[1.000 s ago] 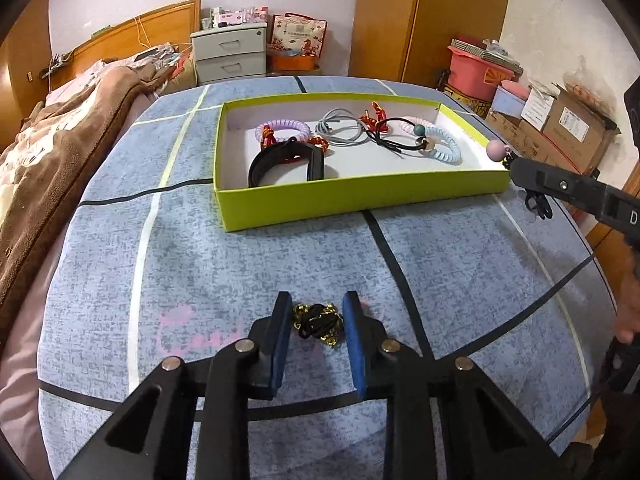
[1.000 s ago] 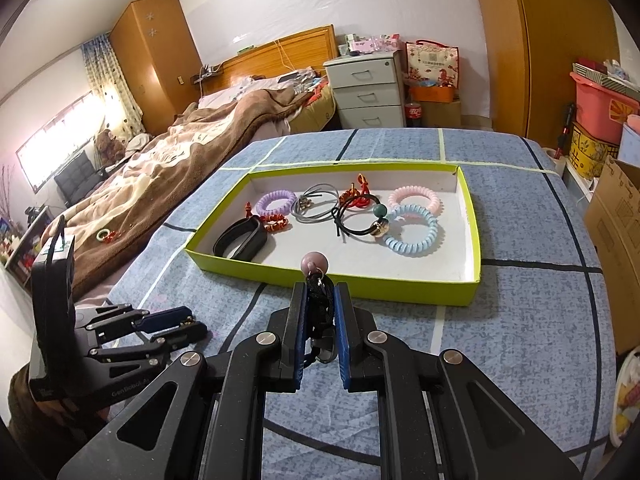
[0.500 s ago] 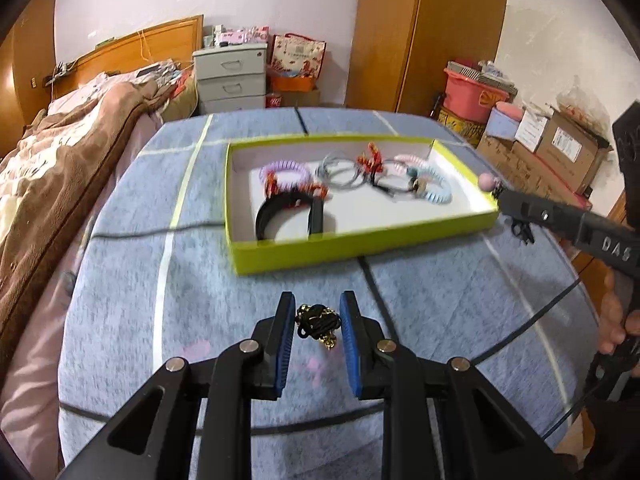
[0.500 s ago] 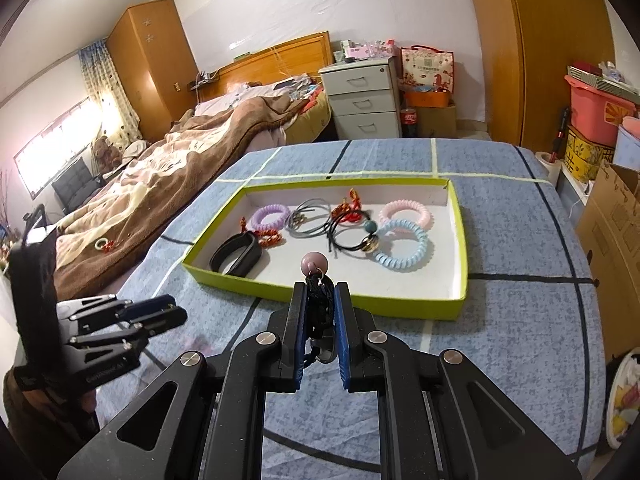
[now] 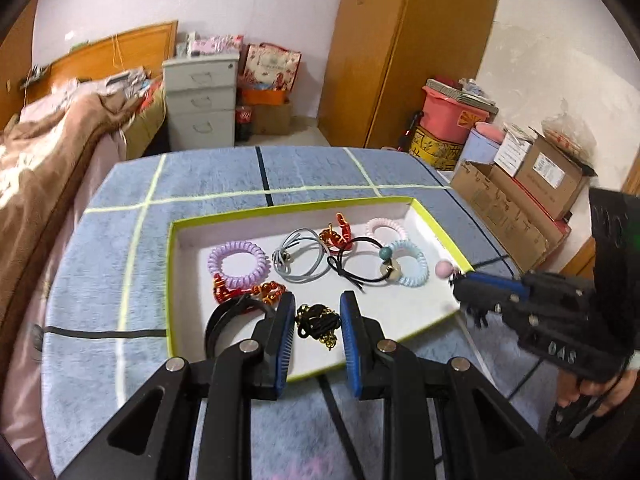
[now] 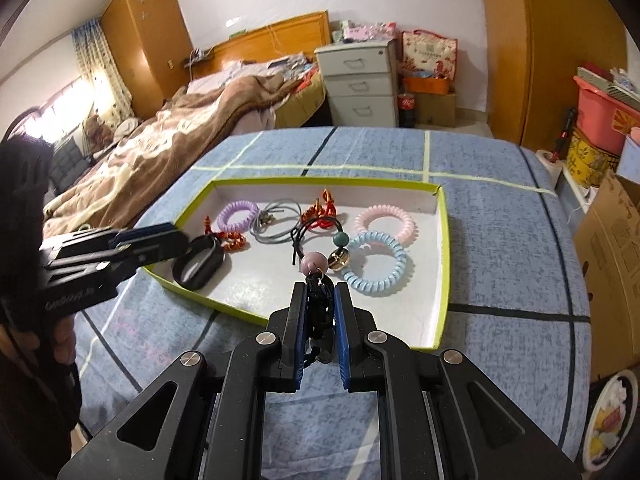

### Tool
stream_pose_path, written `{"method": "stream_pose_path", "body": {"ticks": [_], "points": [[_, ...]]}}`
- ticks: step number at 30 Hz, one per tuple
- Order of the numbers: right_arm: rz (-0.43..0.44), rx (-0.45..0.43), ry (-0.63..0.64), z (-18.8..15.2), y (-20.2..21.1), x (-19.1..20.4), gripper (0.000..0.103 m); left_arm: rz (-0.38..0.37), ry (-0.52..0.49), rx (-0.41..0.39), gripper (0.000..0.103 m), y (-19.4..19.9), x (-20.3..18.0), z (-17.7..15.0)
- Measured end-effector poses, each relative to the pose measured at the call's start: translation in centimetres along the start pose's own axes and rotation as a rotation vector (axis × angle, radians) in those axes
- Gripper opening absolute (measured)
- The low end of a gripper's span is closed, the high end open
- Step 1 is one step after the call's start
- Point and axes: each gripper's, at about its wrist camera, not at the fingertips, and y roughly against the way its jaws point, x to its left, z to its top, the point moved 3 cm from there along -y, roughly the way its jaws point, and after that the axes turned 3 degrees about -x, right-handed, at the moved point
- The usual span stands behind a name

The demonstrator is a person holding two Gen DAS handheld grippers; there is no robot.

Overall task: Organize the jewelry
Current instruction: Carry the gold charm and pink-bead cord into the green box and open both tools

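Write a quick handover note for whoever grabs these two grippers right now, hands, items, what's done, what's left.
Left gripper: holds a black and gold hair tie over the near part of the green tray.
Right gripper: shut on a black tie with a pink bead, above the tray's near edge.
Done: purple, pink and blue coil ties, a grey loop, red pieces and a black band lie in the tray.
Left: set both held ties down in the tray, probably.
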Motion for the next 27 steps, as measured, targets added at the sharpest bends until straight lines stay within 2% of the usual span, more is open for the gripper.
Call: {"method": "stream_pose_path", "body": {"ticks": [11,27], "points": [[0.026,0.102,0.030,0.2,-2.8,-1.4,0.014,-0.017,-0.007,0.077,0.024,-4.0,-0.8,-0.5],[0.022,0.169,0.063,0.4,-4.7,-1.7,0.014,-0.022,-0.004,0.111,0.025,-5.0,-0.9,-1.0]]}}
